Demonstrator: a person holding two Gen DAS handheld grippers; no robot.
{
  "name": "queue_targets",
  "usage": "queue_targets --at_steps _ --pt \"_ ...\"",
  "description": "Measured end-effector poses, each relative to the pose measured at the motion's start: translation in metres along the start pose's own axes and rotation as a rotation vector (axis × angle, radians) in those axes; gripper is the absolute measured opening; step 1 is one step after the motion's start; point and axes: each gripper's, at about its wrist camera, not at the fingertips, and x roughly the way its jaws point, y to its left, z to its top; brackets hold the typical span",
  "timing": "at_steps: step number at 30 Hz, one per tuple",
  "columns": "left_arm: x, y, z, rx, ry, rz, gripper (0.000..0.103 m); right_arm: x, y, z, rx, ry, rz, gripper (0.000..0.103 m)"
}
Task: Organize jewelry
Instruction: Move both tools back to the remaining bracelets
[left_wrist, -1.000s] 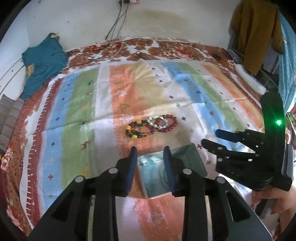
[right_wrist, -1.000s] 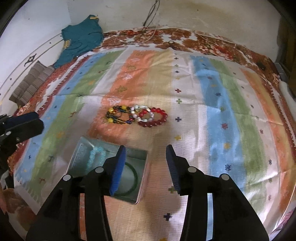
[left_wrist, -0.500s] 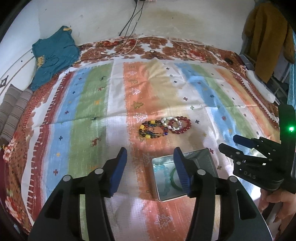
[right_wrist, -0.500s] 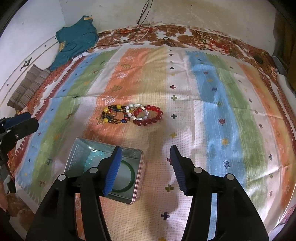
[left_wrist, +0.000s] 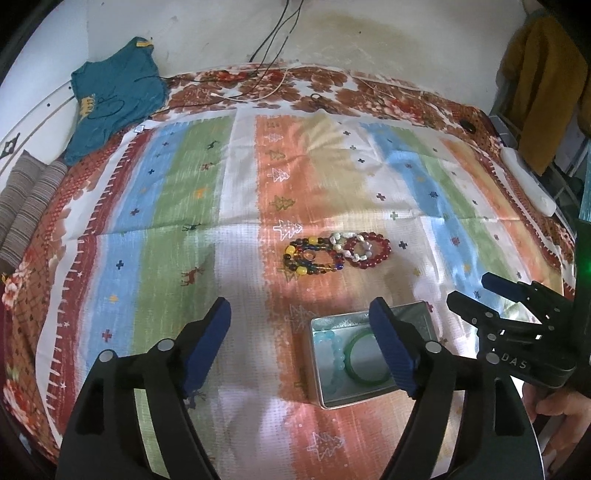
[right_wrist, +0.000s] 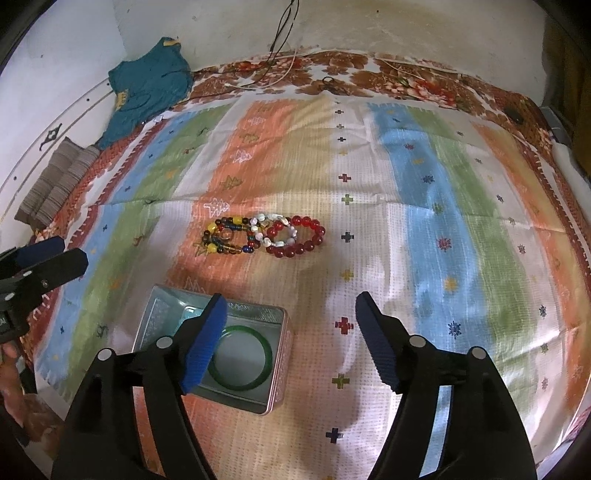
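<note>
- Your left gripper (left_wrist: 301, 330) hangs over the striped bedspread (left_wrist: 177, 206), its jaws spreading apart with nothing between the blue pads — released, grasping nothing.
- Your right gripper (right_wrist: 288, 330) is likewise opening, empty, above the same cloth; its left finger overlaps the view of the tin.
- A small open metal tin (right_wrist: 279, 369) sits on the bedspread, near you, just in front of both grippers.
- Inside the tin lie a green bangle (right_wrist: 258, 369) and a pale blue beaded bracelet (left_wrist: 334, 354), side by side.
- Further away, on the orange stripe, three more pieces rest in a touching row: a multicoloured beaded bracelet (left_wrist: 312, 256) on the left, a white bracelet (left_wrist: 349, 245) in the middle and a red beaded bracelet (left_wrist: 376, 251) on the right — the white one overlaps the red.
- From the left camera you can see the right gripper at the right edge, with a hand (left_wrist: 561, 413) beneath it.
- A teal garment (left_wrist: 110, 96) lies at the far left corner, and cables (left_wrist: 273, 40) trail down the wall.
</note>
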Motion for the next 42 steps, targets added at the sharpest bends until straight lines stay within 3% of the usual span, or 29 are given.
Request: queue_targets --at_steps 15,42 --pt "0.035 0.007 0.018 -0.010 0.040 0.057 0.081 0.016 0.004 0.014 -0.001 0.012 0.002 0.076" --pt "0.100 0.023 0.042 -0.043 0.127 0.075 0.081 0.064 -0.003 0.038 -0.020 0.037 -0.015 0.076"
